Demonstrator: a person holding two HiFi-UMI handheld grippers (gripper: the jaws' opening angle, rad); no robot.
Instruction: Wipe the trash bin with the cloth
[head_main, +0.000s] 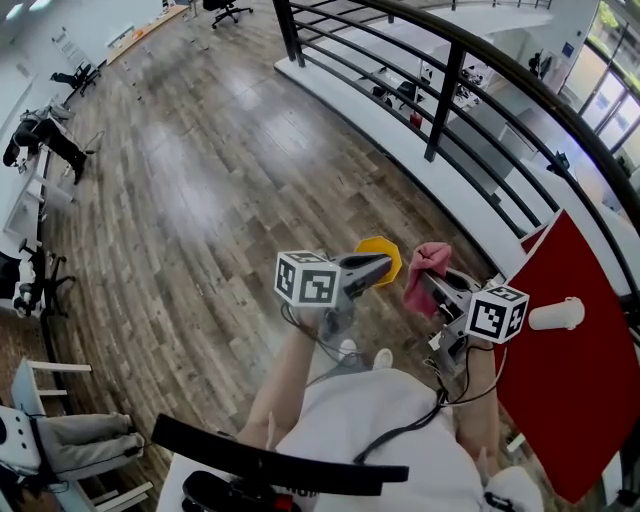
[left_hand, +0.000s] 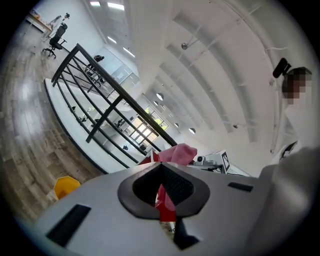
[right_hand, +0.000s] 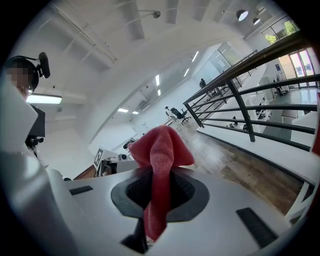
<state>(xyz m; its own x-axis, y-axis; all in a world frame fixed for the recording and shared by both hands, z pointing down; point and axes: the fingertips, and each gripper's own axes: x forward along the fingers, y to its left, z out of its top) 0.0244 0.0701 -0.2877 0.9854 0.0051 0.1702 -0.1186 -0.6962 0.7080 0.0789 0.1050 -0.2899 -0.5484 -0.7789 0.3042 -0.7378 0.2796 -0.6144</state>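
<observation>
Cloth (right_hand: 162, 145) pinched in right claw (right_hand: 159, 172) | left claw (left_hand: 161, 172) closed (seemingly empty)

wood plank floor (head_main: 200, 180) runs beside a black railing (head_main: 450, 90) and white ledge (head_main: 385, 130).

Head camera looks steeply down — gripper cameras, near level, share the railing (head_main: 445, 100).

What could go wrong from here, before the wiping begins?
1. The right gripper pinches the cloth only by a narrow fold; it may slip out under rubbing.
2. The left gripper is shut and empty, so the yellow bin, standing free on the floor, may slide or tip.
</observation>
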